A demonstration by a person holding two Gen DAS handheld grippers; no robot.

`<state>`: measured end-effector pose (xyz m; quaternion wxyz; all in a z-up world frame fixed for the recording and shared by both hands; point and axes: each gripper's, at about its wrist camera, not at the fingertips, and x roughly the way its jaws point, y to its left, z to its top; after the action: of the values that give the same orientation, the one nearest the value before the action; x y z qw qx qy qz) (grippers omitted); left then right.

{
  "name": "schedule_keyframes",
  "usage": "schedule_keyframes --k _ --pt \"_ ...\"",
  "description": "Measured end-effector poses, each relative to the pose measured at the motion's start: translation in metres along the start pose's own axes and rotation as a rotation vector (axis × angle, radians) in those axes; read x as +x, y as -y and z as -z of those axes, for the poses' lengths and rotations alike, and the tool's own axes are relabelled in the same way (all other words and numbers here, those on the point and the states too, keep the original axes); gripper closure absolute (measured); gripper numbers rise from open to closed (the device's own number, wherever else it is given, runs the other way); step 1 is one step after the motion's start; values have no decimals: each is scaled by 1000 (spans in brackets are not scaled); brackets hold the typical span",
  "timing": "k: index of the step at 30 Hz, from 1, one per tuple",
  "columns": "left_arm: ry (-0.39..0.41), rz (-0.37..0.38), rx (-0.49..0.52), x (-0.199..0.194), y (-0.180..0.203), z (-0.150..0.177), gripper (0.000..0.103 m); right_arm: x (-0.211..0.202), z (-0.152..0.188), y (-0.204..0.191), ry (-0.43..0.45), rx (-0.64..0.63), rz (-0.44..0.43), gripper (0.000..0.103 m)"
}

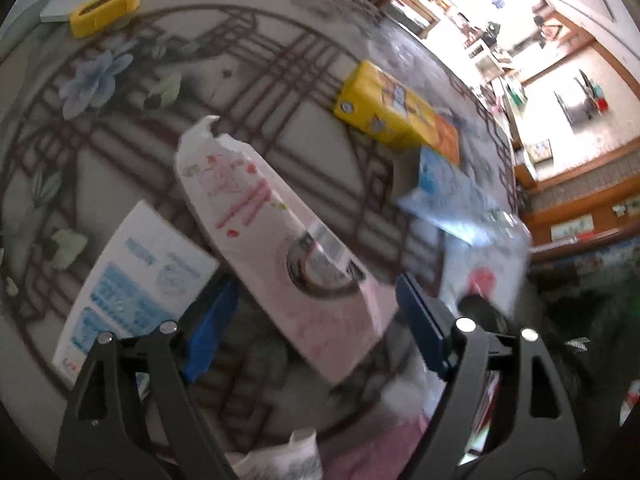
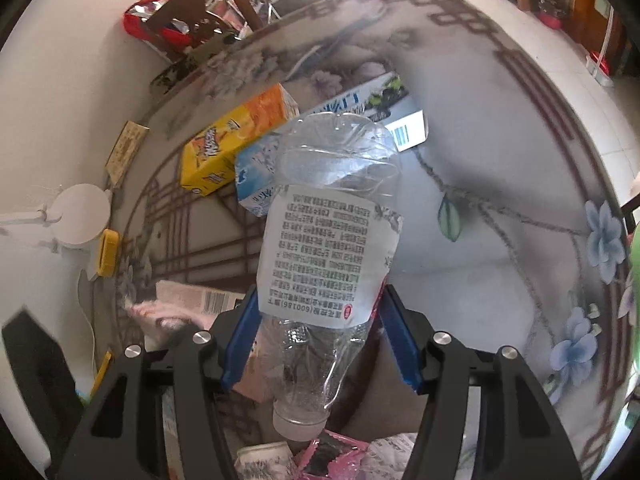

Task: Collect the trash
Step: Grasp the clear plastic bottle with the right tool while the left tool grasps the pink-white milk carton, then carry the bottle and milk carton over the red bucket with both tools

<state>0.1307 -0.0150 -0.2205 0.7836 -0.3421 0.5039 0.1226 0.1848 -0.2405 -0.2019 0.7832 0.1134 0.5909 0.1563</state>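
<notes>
The right gripper [image 2: 316, 336] clamps the empty plastic bottle [image 2: 328, 240] at its label, cap down over trash below for release, while the left gripper [image 1: 308, 320] straddles the pink carton [image 1: 280, 240], jaws wide, apparently not yet gripping.

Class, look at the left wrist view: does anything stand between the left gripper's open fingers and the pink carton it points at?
Nothing visible does. The pink carton already lies between the open fingers of the left gripper, on the patterned table. Whether the pads touch it is too blurred to tell.
</notes>
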Motion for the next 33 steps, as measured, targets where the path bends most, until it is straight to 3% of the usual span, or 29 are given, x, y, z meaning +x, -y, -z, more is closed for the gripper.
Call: schedule_keyframes --k 4,6,7,13,16,25,33 --pt "-13 -43 -60 17 -2 -14 25 -8 5 0 4 5 -12 45" --pt "2 -18 -41 17 1 -20 34 -12 7 0 11 9 -17 45" --pt "3 -17 -26 17 3 -21 45 -15 8 -1 18 7 -17 45" --pt "6 61 73 7 9 -20 55 -35 13 -9 64 -14 -14 45" --pt "36 96 134 -12 15 -19 56 -52 19 -12 109 -23 -17 45" --pt "275 114 370 -108 39 -5 55 -129 37 -25 338 -77 8 45" --pt "361 155 428 -154 51 9 54 -164 61 -27 421 -83 14 45"
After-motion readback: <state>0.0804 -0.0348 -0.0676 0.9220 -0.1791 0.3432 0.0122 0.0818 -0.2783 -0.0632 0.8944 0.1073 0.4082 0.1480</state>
